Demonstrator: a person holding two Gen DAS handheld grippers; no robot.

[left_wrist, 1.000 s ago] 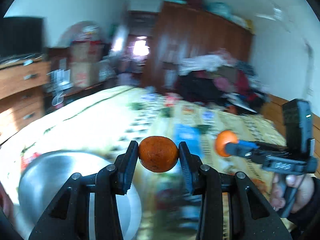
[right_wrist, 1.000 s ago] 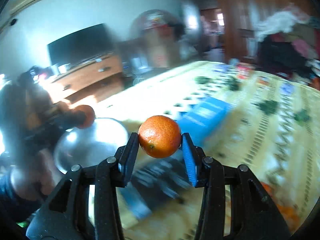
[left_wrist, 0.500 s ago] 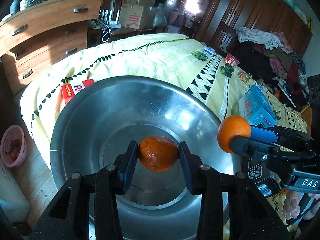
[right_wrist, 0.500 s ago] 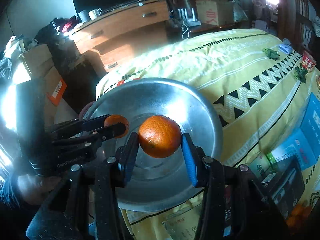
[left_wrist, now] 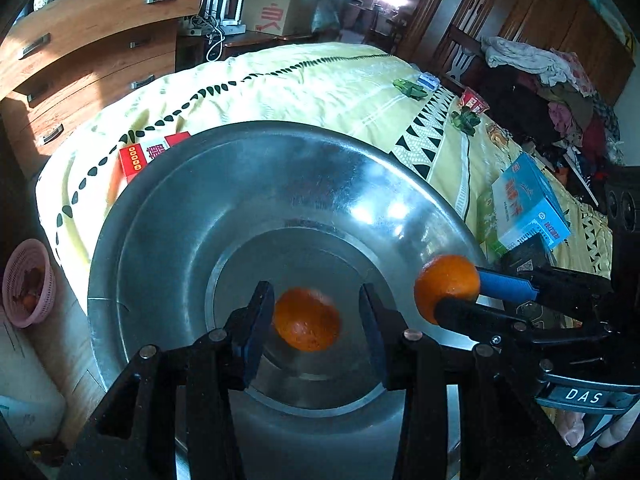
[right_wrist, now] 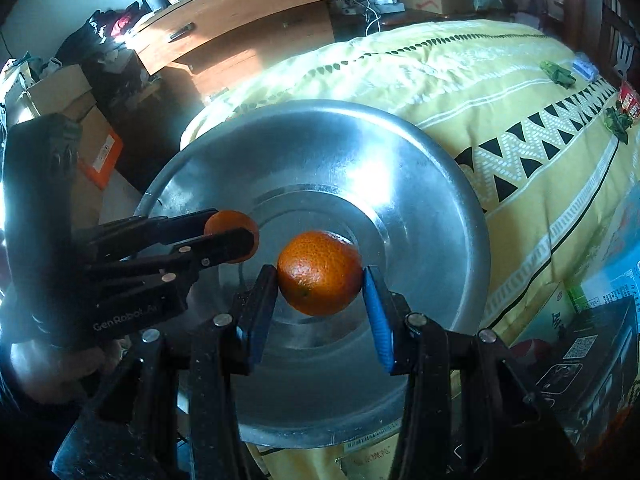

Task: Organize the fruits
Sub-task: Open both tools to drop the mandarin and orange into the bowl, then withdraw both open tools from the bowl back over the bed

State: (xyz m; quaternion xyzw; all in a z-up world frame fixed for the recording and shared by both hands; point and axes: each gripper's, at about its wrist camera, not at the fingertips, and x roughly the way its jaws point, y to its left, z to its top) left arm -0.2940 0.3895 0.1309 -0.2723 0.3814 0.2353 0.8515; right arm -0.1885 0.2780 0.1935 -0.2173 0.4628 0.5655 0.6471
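A large steel bowl point(left_wrist: 168, 240) sits on the yellow bedspread; it also shows in the right wrist view point(right_wrist: 420, 184). My left gripper point(left_wrist: 316, 322) stands open over the bowl's middle, with a blurred orange point(left_wrist: 307, 320) loose between its jaws, a gap showing on the right. My right gripper point(right_wrist: 320, 292) is shut on a second orange point(right_wrist: 319, 276) above the bowl. In the left wrist view that orange point(left_wrist: 446, 286) is at the right. In the right wrist view the left gripper point(right_wrist: 236, 236) is at the left with its orange point(right_wrist: 230, 222).
A red box point(left_wrist: 150, 154) lies beside the bowl's far rim. A blue box point(left_wrist: 528, 204) and a black box point(right_wrist: 584, 364) lie to the right. A wooden dresser point(left_wrist: 80, 40) stands behind the bed. A pink basket point(left_wrist: 28, 284) is on the floor at left.
Both grippers came down over the bowl. The left jaws have widened and its orange has come loose between them. The right gripper still holds its orange.
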